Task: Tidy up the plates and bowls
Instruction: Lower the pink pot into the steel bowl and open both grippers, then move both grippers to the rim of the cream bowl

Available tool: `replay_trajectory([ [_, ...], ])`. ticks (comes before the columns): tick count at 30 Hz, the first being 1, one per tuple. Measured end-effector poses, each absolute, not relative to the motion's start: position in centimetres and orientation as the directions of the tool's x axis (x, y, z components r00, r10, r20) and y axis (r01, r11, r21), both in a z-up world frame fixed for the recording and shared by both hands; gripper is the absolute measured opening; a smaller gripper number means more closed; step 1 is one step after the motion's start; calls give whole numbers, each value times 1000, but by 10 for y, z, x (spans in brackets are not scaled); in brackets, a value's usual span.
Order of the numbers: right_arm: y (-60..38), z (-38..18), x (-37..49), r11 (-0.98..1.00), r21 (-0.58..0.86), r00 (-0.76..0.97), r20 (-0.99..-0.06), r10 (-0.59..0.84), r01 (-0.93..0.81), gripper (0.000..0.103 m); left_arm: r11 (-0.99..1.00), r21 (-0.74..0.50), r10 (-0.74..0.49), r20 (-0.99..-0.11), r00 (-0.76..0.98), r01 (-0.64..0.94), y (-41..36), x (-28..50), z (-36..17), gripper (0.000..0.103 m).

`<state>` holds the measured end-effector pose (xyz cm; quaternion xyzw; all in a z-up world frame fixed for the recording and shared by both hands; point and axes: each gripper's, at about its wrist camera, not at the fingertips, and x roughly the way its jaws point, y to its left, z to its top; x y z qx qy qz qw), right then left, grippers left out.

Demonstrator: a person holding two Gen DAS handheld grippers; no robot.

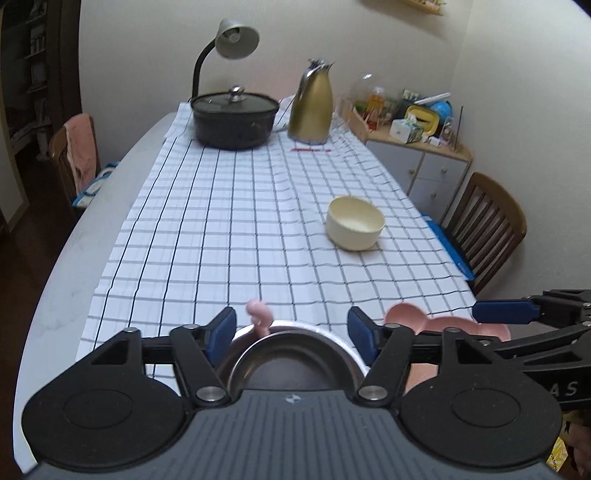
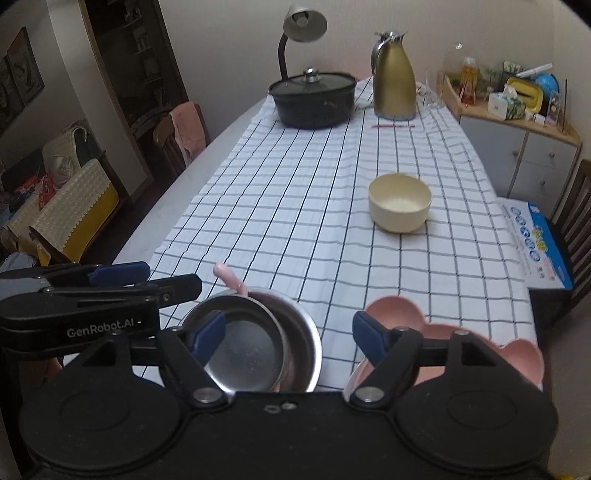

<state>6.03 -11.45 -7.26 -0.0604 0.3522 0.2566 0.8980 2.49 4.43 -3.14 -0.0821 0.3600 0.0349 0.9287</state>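
In the left wrist view, the left gripper (image 1: 291, 334) fills the bottom of the frame with its jaws spread wide, holding nothing. Between them, at bottom centre, sits a steel bowl (image 1: 291, 354) with a smaller steel dish inside it, and a pink spoon handle (image 1: 258, 315) sticks up from behind the rim. The blue pads (image 1: 221, 332) flank the bowl without clearly touching it. At the lower right, a pink plate (image 1: 443, 323) with a lobed edge lies on the checked cloth (image 1: 240, 221) that covers the worktop (image 1: 55, 277). A cream bowl (image 1: 355, 223) stands alone, right of centre, well apart from both grippers.

In the right wrist view, the right gripper (image 2: 290, 338) also has its jaws wide apart and grips nothing. The steel bowl (image 2: 299, 332) lies in the lower middle, towards the left finger, and the pink plate (image 2: 480, 343) lies under and behind the right finger at lower right. The left gripper (image 2: 122, 280) reaches in level from the left edge, its tips beside the steel bowl. The cream bowl (image 2: 400, 206) sits right of centre.

At the far end, in the upper middle, stand a black lidded pot (image 2: 313, 98), a gold jug (image 2: 393, 77) and a desk lamp (image 2: 303, 26).
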Motion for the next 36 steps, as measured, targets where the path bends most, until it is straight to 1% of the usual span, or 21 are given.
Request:
replay_trajectory([
  [4, -128, -60, 57, 868, 60, 649, -639, 412, -493, 84, 988, -125, -16, -653, 758, -87, 34, 29, -23, 71],
  [6, -134, -55, 58, 874, 55, 667, -623, 408, -483, 91, 990, -124, -24, -646, 763, -74, 29, 33, -19, 72],
  [8, -139, -50, 60, 879, 48, 685, -607, 403, -475, 93, 990, -126, -31, -644, 765, -66, 27, 38, -17, 74],
  [11, -143, -44, 68, 889, 46, 703, -594, 392, -456, 99, 991, -120, -37, -640, 767, -53, 26, 50, -13, 74],
  [15, -147, -38, 83, 898, 44, 716, -588, 378, -438, 99, 996, -91, -38, -637, 770, -26, 27, 73, -10, 74],
  [24, -152, -32, 132, 933, 52, 740, -593, 316, -357, 99, 995, -95, -81, -664, 743, 24, 35, 136, -12, 74],
  [36, -158, -42, 219, 964, 80, 721, -649, 244, -255, 97, 990, -116, -138, -748, 649, 77, 39, 240, -38, 74],
])
